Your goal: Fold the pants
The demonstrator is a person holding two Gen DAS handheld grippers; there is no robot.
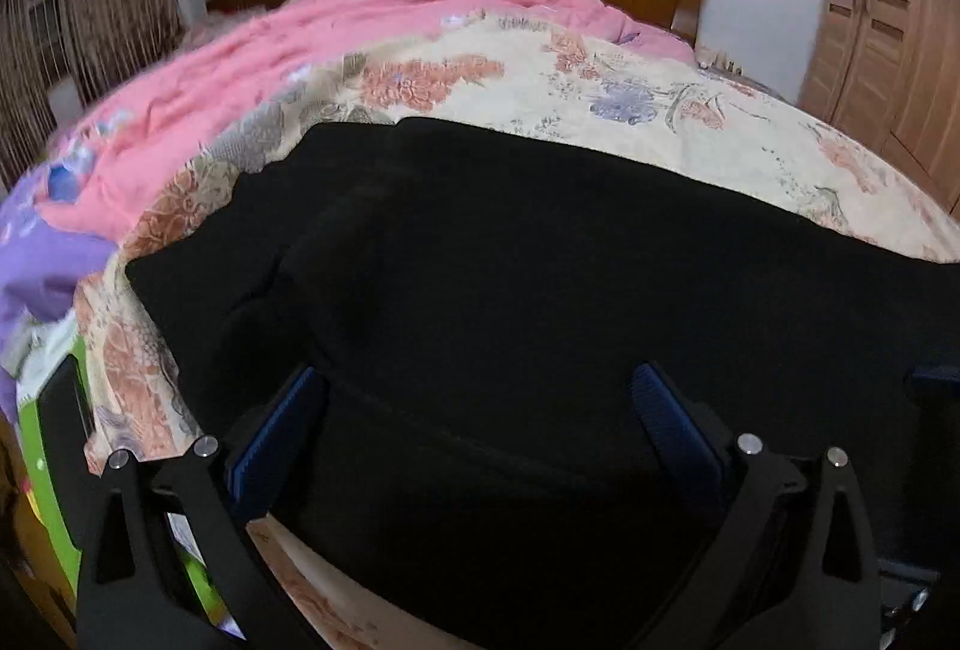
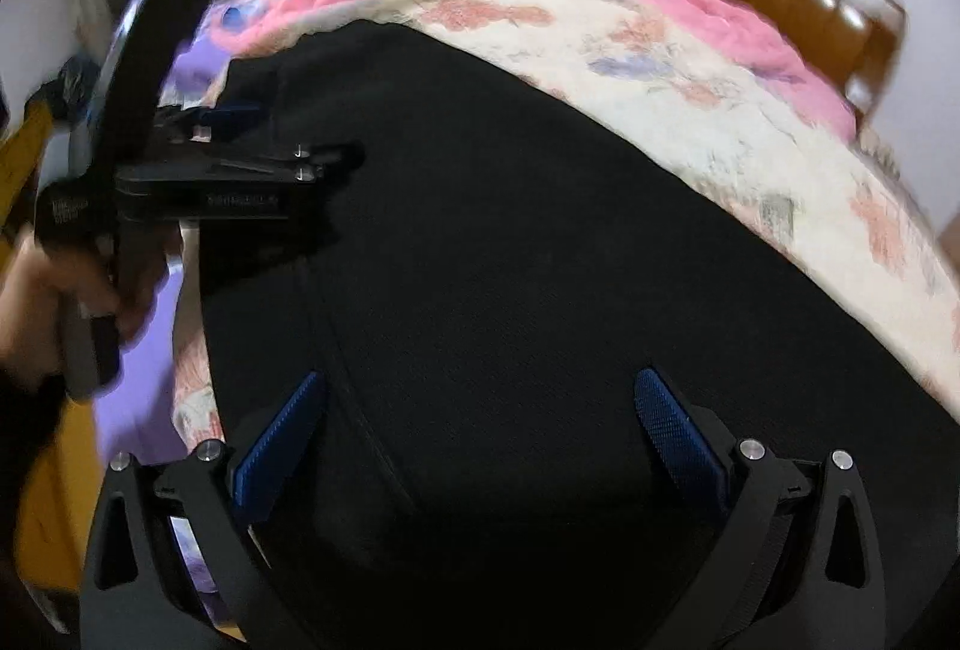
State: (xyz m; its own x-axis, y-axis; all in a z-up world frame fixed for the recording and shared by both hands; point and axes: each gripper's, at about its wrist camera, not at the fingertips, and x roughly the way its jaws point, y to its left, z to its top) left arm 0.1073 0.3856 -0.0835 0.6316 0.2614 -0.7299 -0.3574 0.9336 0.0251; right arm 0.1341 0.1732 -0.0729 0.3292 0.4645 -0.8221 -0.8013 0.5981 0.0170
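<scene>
Black pants spread on bed, both jaws wide and holding nothing.

The bed (image 1: pixel 690 110), under a floral cover, carries the pants (image 1: pixel 510 260), which lie flat ahead of and beneath both jaws. Left gripper (image 1: pixel 480 416) and right gripper (image 2: pixel 480 422) hover over the fabric. Extent of folding cannot be determined; judged early. No containers evident.

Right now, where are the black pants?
The black pants lie spread on the floral bedsheet, in front of both open grippers, with the pink blanket behind them.
</scene>
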